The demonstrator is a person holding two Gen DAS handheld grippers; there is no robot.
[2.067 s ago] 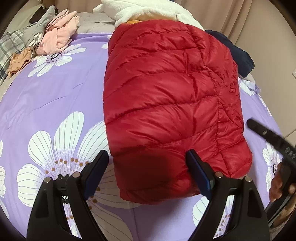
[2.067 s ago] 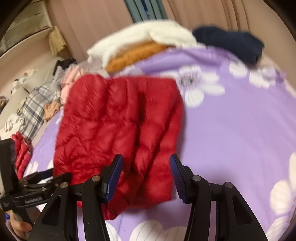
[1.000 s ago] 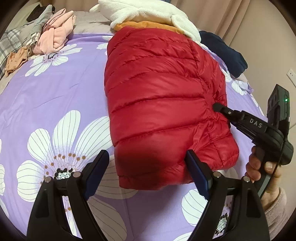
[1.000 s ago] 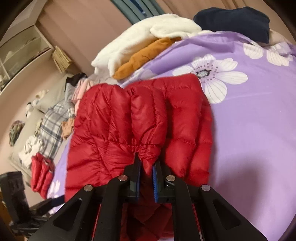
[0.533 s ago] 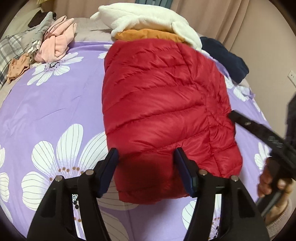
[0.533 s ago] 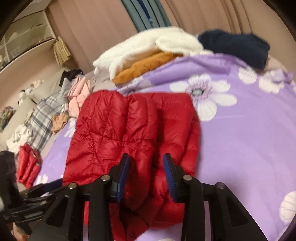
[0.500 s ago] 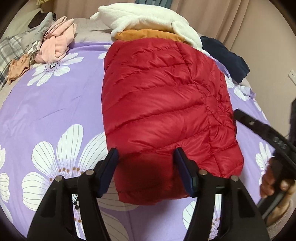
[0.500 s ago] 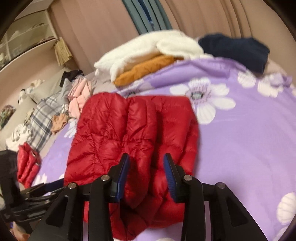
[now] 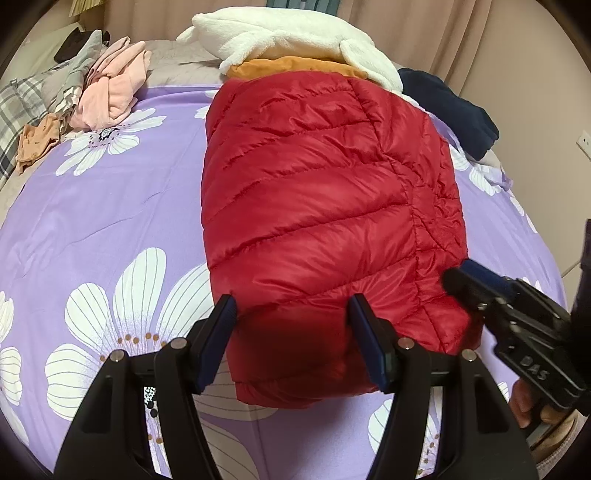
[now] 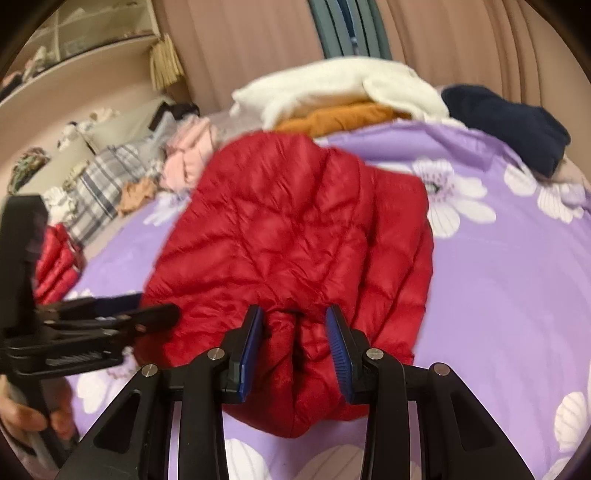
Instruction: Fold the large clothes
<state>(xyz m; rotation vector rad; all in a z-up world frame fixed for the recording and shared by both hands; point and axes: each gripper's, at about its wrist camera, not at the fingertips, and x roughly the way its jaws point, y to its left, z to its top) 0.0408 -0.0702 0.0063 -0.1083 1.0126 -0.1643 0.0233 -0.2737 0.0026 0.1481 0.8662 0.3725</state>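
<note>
Red down jacket [image 9: 317, 206] lies folded into a compact block on the purple floral bedsheet [image 9: 110, 206], its far end touching the orange garment [image 9: 291, 66] under the white fleece [image 9: 295, 33]. A second ago my right gripper [image 10: 295, 354] was pinched shut on a ridge of the jacket's side; its jaws have since sprung apart and now only straddle that puffed fold without pressing it, so I judge the tuck on that side released and the fold close to done. My left gripper [image 9: 295, 343] has narrowed from its wider spread and hangs part-open over the near hem, the fabric between its fingers but not clamped. Both tools tilt downward toward the bed, the right one coming in from the jacket's right edge, a hand [image 9: 532, 406] visible behind it.
</note>
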